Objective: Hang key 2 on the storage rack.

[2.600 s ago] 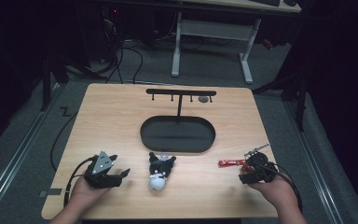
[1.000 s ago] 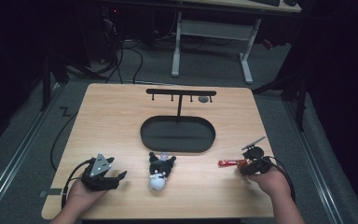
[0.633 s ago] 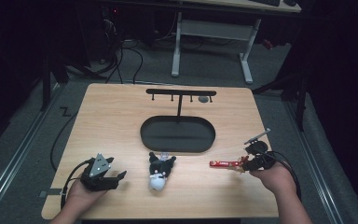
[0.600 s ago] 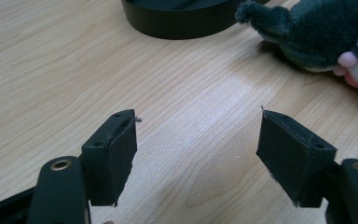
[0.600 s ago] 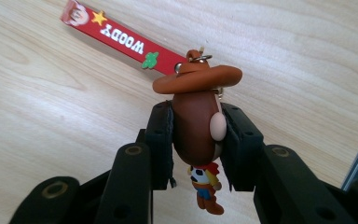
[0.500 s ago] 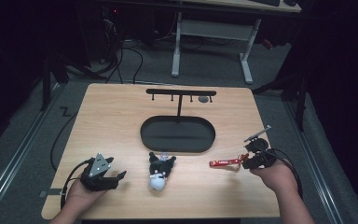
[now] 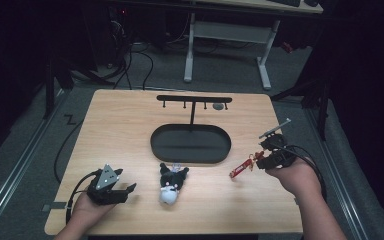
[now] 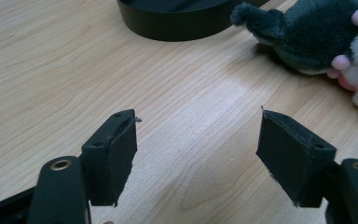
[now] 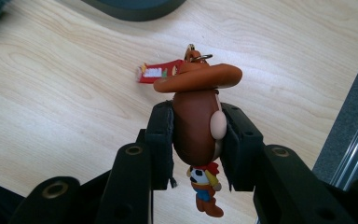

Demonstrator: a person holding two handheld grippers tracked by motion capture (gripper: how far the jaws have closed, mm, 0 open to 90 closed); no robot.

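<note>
My right gripper is shut on a cowboy figure keychain with a brown hat, held by its head above the table's right side. A red tag hangs from the keychain's ring and trails to the left. My left gripper rests open near the front left edge, nothing between its jaws. A dark and white plush toy lies between the two grippers, just to the right of the left one. Behind it sits a black oval tray with a hook rack.
The tray's rim lies ahead of the left gripper. The table's right edge is close beside the right gripper. A small round dark object sits by the rack. A desk frame stands on the floor behind the table.
My right gripper has closed on the keychain, lifted it off the table and carried it up and away from the front edge, its red tag swinging left. The left gripper has stayed put.
</note>
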